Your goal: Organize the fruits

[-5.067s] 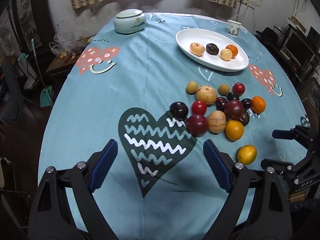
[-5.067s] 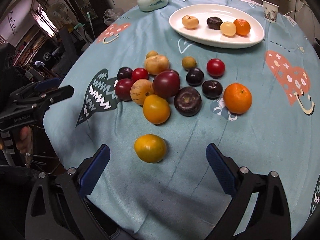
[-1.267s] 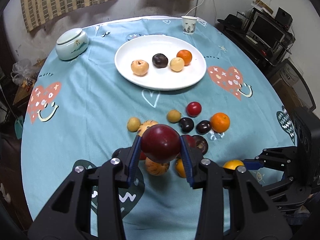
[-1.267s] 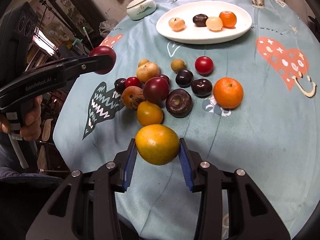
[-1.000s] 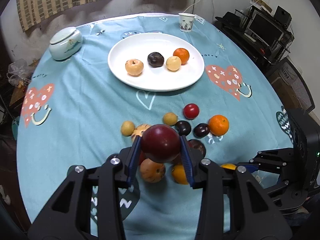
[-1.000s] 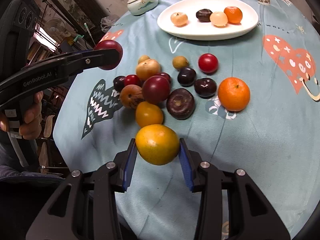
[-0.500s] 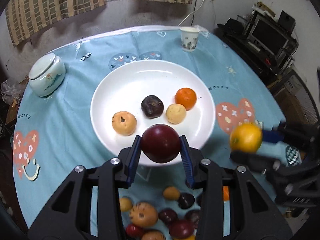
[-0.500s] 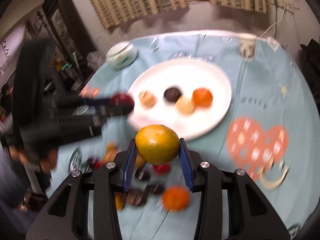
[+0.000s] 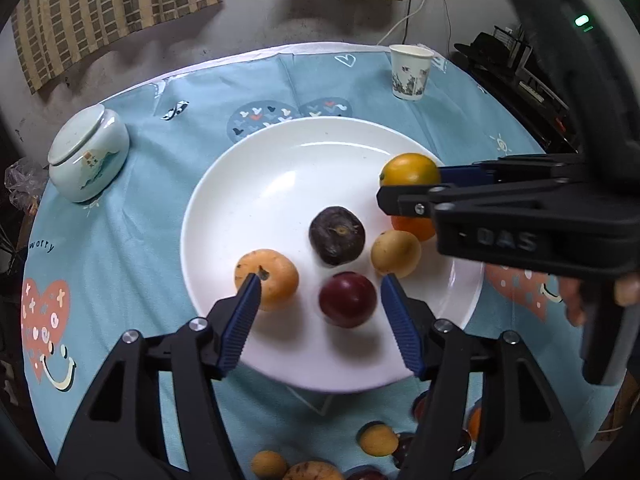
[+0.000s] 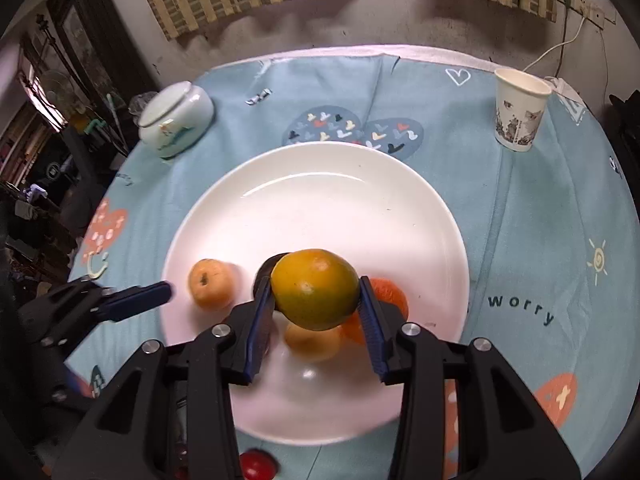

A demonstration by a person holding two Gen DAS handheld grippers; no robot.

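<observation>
- Fruits sit on the white plate point(image 9: 280, 184), the landmark here; more lie on the blue tablecloth point(image 9: 132, 208) off its near edge.
- Left gripper point(image 9: 320, 290) hangs over the plate's near part, its jaws opening; the dark red plum point(image 9: 347, 299) lies on the plate between the pads, touched by neither.
- Right gripper point(image 10: 316, 300) is clamped on the yellow-orange citrus point(image 10: 316, 288), which is held above the plate's near right part, off the surface.
- On the plate, just beyond the plum: a dark purple fruit point(image 9: 337, 234), a small yellow fruit point(image 9: 395, 253) to its right, an orange point(image 9: 412, 227) partly hidden behind the right gripper, and a tan fruit point(image 9: 270, 278) to the left.
- Beyond the plate's left rim stands a pale lidded jar point(image 9: 86, 160).
- Beyond its far right rim stands a paper cup point(image 9: 410, 72).
</observation>
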